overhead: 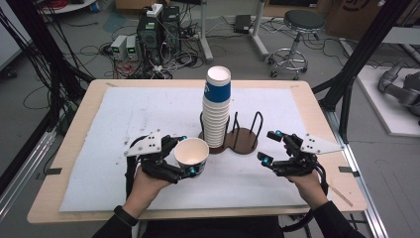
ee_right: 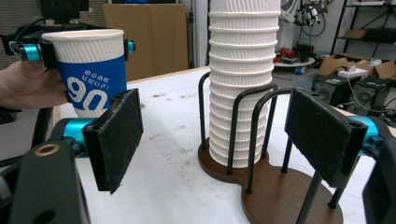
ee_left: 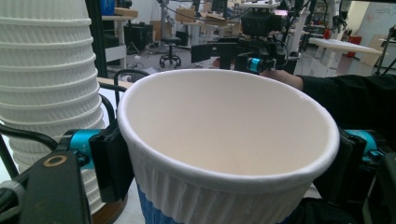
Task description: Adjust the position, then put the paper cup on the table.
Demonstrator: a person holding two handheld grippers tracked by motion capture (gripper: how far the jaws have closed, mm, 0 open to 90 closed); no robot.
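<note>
- Landmark: the cup holder (overhead: 241, 141), a dark wooden base with black wire hoops, sits about mid-worktop (overhead: 74, 148) on the white mat (overhead: 124, 114).
- Cup stack (overhead: 216, 106): tall column of ribbed white paper cups standing upright in the holder's left bay; top cup has a blue band. The holder's right bay has no cups in it.
- Single paper cup (overhead: 191, 156): upright, mouth up, just left of the holder and nearer the person, close to the stack but apart from it. White ribbed top, blue band with white "90" print in the right gripper view (ee_right: 91, 72).
- Left gripper (overhead: 184, 154): clamped on that single cup, one jaw on each side just below the rim; the left gripper view looks into the cup (ee_left: 229, 144), with a pad pressing each side wall. Whether the cup's base touches the mat is not visible.
- Right gripper (overhead: 270, 146): released, jaws spread with nothing between them, just right of the holder and nearer the person, pointing toward the holder. In the right gripper view (ee_right: 219, 140) both black pads frame the stack (ee_right: 240, 84) and the holder (ee_right: 275, 186) without touching either.
- Both hands come in from the near edge of the worktop, one on each side of the holder.
</note>
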